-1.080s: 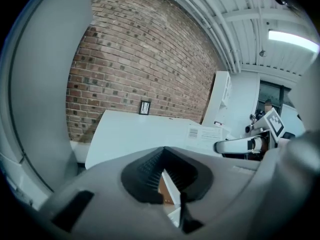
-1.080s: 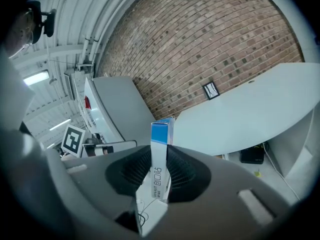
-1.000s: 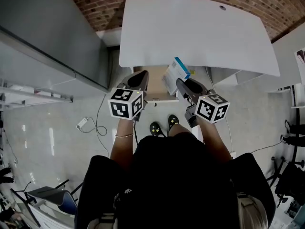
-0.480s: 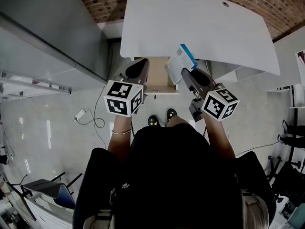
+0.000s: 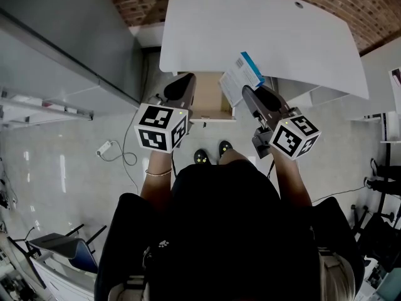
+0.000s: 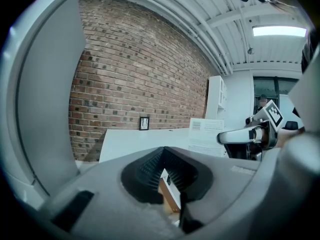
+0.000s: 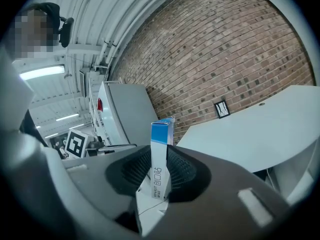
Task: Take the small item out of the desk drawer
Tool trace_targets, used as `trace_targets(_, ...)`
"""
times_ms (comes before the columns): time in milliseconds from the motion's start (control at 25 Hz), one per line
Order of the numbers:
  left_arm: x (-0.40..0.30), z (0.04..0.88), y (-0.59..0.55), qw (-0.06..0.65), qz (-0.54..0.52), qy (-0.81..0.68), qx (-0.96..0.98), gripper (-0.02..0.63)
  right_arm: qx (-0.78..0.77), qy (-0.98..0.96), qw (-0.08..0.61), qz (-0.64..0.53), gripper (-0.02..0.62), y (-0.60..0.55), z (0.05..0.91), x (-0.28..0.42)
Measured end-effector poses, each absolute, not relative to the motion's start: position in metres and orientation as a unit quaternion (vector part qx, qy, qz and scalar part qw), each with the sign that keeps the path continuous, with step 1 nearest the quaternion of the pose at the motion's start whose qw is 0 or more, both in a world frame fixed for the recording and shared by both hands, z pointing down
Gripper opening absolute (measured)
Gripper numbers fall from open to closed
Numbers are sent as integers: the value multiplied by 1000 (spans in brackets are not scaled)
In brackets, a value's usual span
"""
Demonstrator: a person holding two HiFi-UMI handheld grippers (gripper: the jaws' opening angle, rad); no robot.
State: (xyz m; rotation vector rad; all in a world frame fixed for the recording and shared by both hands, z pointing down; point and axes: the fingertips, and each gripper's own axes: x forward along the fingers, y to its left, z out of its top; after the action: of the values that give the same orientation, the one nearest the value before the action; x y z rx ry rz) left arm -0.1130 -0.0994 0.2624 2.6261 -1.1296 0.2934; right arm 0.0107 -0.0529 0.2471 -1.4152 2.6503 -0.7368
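Broadly: a person, seen from above, stands at a white counter point(image 5: 263, 36) with a gripper in each hand, both held out over an open drawer.
Drawer point(image 5: 212, 105): pulled out from under the near edge of the counter, towards the person. Its pale wooden inside shows between the two grippers. Whether anything lies in it cannot be told.
Small box point(image 5: 243, 75): white card with a blue end. It is out of the drawer and held up above it, and in the head view it overlaps the near edge of the counter. The blue end points up and away from the person.
Right gripper point(image 5: 248, 93): its fingers are clamped on the lower part of the small box, one ribbed pad on each broad face. In the right gripper view the small box point(image 7: 161, 154) stands upright between them, narrow edge towards the camera.
Left gripper point(image 5: 181, 84): fingers together with nothing between them, above the left side of the drawer. In the left gripper view a strip of wooden drawer edge point(image 6: 169, 198) shows below the fingertips.
Spacing: the two grippers are side by side, apart and not touching.
Behind the counter: a brick wall point(image 6: 135, 69), with a small dark picture frame point(image 6: 144, 123) against it.
Left of the person: a grey cabinet point(image 5: 62, 36), with a cable point(image 5: 122, 152) on the pale floor point(image 5: 62, 180) near it.
Below the drawer: the person's shoes point(image 5: 211, 154), on the floor.
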Motion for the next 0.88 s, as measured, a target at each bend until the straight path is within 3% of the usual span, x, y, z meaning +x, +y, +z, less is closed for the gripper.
trace_targets(880,-115,261,-102,136,100,-393,904,-2,-444,856,42,-261,106,-53,246,8)
